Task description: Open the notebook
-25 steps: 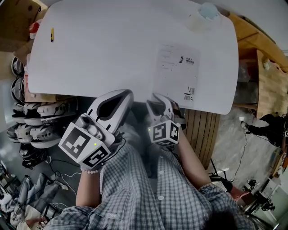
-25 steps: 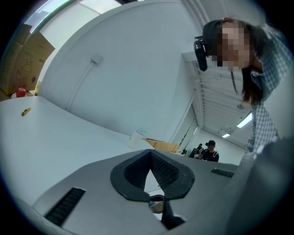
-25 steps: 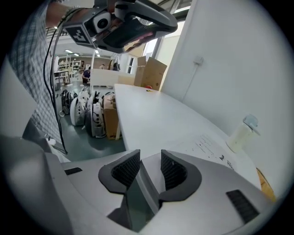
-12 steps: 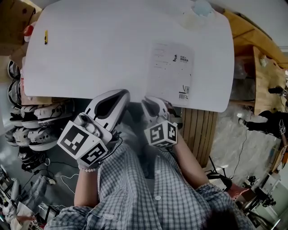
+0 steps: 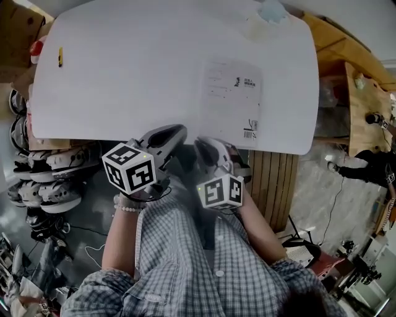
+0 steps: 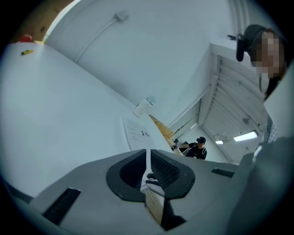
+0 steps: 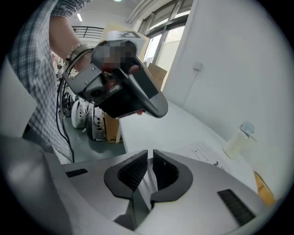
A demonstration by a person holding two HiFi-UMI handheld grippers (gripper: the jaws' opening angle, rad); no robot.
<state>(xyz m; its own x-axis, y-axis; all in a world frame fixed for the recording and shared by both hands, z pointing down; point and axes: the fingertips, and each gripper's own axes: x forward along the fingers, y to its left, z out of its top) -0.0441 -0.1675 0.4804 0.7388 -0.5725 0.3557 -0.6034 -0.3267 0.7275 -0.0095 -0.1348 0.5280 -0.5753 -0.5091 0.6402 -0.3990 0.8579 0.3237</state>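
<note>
Near edge of the desk: both tools hang just short of the desk, over the lap of the person in the checked shirt; neither reaches onto the top
Notebook: closed and flat, pale printed cover up, on the desk's right side, its near edge almost at the desk's near edge, not far from the near right corner; nothing touches it
Left tool: jaws pressed together and empty, tips at the desk's near edge, left of the notebook
Right tool: jaws a thin slit apart with nothing between them, tips just before the notebook's near left corner, apart from it as far as I can see
Just changed: the right tool's jaws have been closing on air
Against the earlier frame: the left tool has sunk and rolled, so it shows smaller and turned from above; the right tool sits where it was; the notebook and the pale bottle at the far right corner have not moved
Meaning for the task: the cover is not lifted yet, so the opening has not begun; I'd judge the narrowed jaws a readying for the cover's edge, not a grasp
</note>
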